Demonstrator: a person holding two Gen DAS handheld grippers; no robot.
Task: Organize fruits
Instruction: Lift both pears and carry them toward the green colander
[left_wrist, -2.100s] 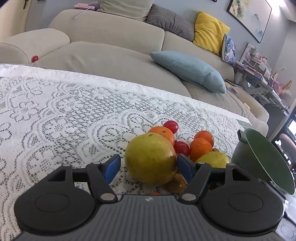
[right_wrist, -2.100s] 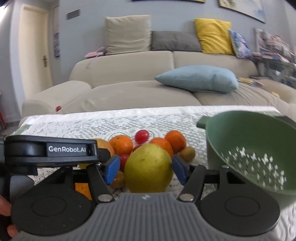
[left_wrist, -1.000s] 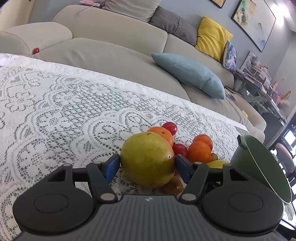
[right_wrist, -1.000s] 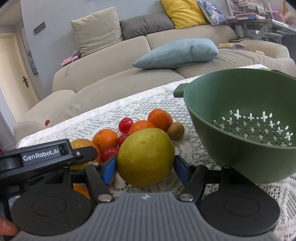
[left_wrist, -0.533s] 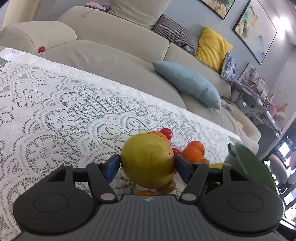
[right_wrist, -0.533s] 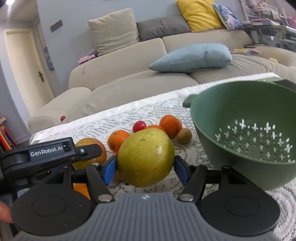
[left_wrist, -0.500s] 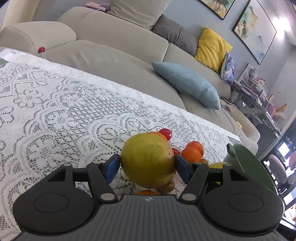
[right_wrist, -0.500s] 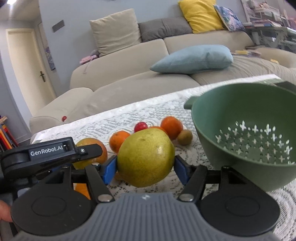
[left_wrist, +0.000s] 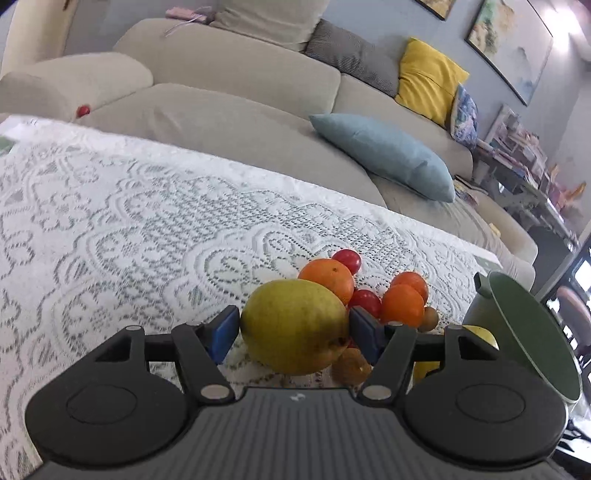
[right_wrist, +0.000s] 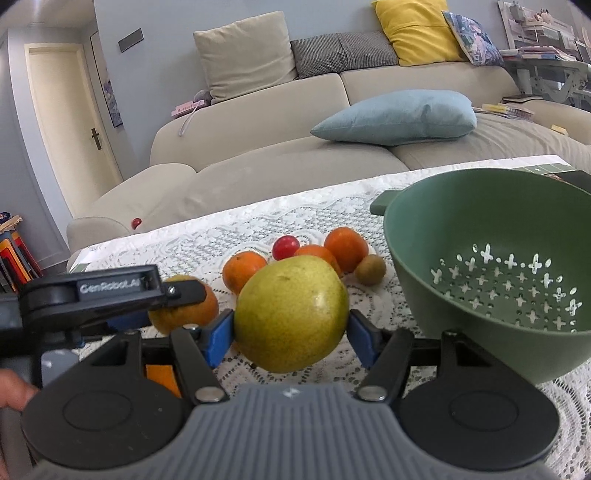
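Each hand carries a gripper, and each gripper is pinching a big round yellow-green fruit. The left gripper (left_wrist: 293, 328) has its 2 blue pads pressed against the sides of a yellowish pear-like fruit (left_wrist: 295, 326), held above the lace tablecloth (left_wrist: 129, 229). The right gripper (right_wrist: 291, 338) clamps a greener pear (right_wrist: 291, 314) the same way, pads tight on both flanks, just beside the green colander (right_wrist: 491, 266), which stands on the cloth with its perforated bottom bare.

Between the 2 grippers and the sofa (right_wrist: 277, 158) lies the rest of the pile: 3 oranges in the right wrist view, the nearest one (right_wrist: 243, 271) left of the held pear, another (right_wrist: 346, 247) further back, a cherry tomato (right_wrist: 285, 246) behind them, and a small brown kiwi (right_wrist: 370, 269) close to the colander's wall. A second tomato (left_wrist: 365, 301) shows in the left wrist view. Something small and brownish sits under the left pear, too hidden to name for sure.

A light blue cushion (right_wrist: 399, 116) rests on the sofa seat, and a fingertip (right_wrist: 14, 389) shows at the left edge.
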